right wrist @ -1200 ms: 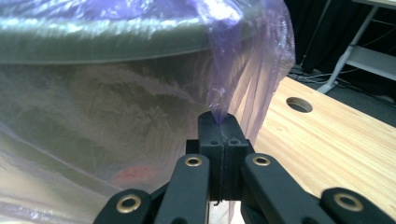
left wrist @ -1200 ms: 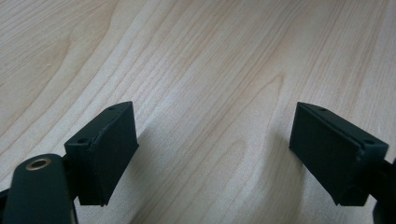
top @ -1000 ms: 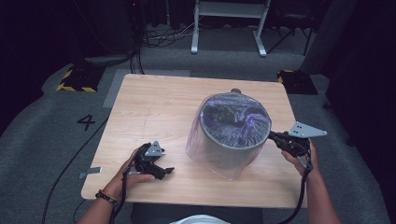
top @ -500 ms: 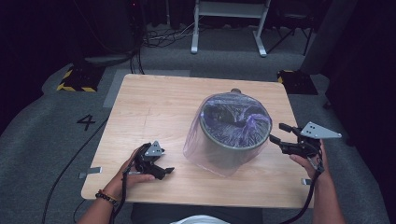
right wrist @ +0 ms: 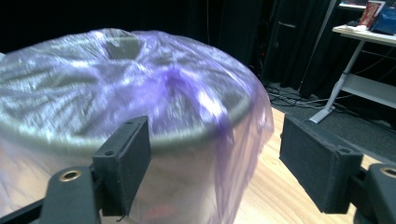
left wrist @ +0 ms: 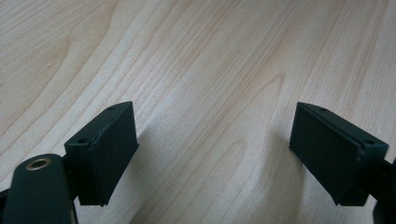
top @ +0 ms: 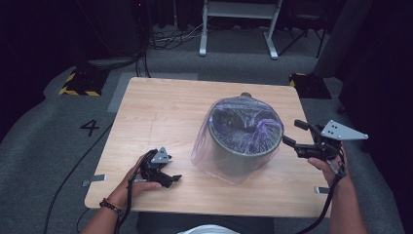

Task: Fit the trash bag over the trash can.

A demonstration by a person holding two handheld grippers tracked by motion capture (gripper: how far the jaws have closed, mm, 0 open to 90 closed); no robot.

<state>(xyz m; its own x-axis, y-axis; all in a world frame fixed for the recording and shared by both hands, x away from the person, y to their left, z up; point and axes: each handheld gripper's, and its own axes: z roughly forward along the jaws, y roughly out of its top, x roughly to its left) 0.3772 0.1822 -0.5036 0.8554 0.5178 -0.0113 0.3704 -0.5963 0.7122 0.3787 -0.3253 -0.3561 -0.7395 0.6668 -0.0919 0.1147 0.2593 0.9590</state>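
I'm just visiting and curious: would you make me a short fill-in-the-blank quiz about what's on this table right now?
1. The grey bin is lined with a thin ____ plastic bag.
2. The right gripper sits beside the bin with its jaws ____.
3. The left gripper rests on the ____ table, away from the bin.

Missing words: purple; open; wooden

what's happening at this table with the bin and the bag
A person is fitting a purple bag over a grey bin on the wooden table. The right tool has just been opening beside the rim, nothing between its jaws. The left tool rests open on the table.
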